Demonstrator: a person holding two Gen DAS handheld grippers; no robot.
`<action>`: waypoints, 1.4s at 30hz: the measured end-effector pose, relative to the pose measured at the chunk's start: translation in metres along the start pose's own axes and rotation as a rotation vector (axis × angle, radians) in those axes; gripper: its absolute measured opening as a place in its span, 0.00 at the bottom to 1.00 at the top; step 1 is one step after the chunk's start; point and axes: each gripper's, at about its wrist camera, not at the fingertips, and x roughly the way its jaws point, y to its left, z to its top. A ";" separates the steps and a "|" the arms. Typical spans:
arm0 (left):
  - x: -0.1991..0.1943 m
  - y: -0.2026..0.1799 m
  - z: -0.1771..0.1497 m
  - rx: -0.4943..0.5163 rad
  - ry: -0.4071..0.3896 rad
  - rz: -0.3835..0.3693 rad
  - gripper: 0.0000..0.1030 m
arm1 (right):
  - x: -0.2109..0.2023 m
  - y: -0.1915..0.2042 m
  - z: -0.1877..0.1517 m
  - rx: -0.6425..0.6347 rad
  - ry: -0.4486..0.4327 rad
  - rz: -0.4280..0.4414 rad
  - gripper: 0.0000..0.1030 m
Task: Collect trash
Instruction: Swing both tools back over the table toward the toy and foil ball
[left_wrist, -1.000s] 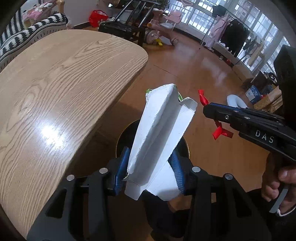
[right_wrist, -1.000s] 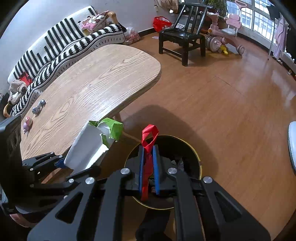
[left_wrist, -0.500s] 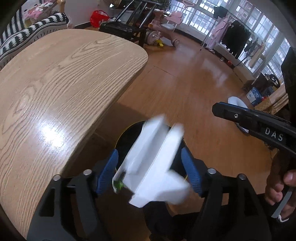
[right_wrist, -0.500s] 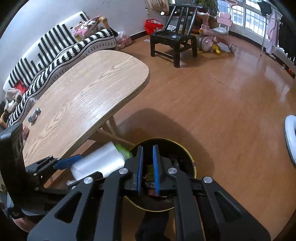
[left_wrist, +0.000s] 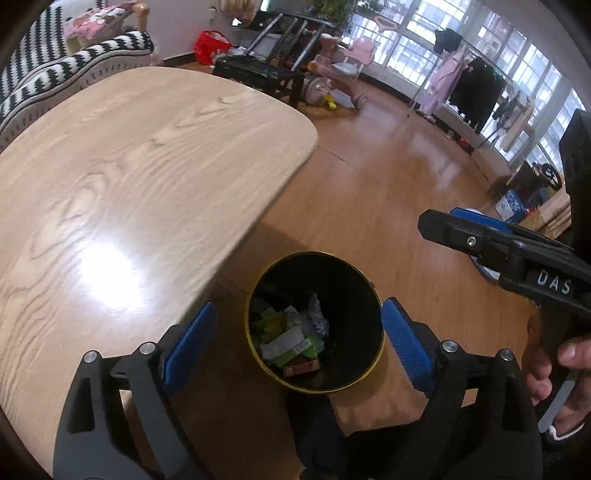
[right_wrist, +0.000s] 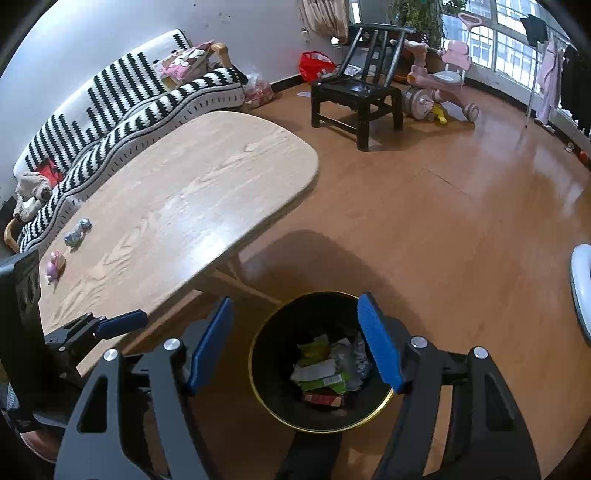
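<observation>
Hovering: left gripper (left_wrist: 295, 336), right gripper (right_wrist: 295, 347) spread, just opened, empty, over bin (right_wrist: 258, 384) | risk: two small, possibly trash, bits (right_wrist: 66, 247) at table's (right_wrist: 192, 192) left edge get missed.

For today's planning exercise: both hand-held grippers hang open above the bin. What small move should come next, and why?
Probably swing the left hand-held gripper back toward the table: both hang empty over the bin, while two small items remain on the tabletop.

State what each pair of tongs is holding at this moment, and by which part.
Nothing. Both the left tongs and the right tongs have just been opening and stand empty above the bin.
</observation>
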 end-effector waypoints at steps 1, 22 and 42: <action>-0.006 0.007 -0.003 -0.006 -0.013 0.006 0.86 | 0.001 0.006 0.001 -0.011 -0.001 0.006 0.68; -0.170 0.233 -0.070 -0.275 -0.210 0.422 0.90 | 0.040 0.257 0.023 -0.373 0.017 0.228 0.78; -0.158 0.358 -0.047 -0.282 -0.170 0.485 0.90 | 0.100 0.370 0.025 -0.459 0.083 0.276 0.81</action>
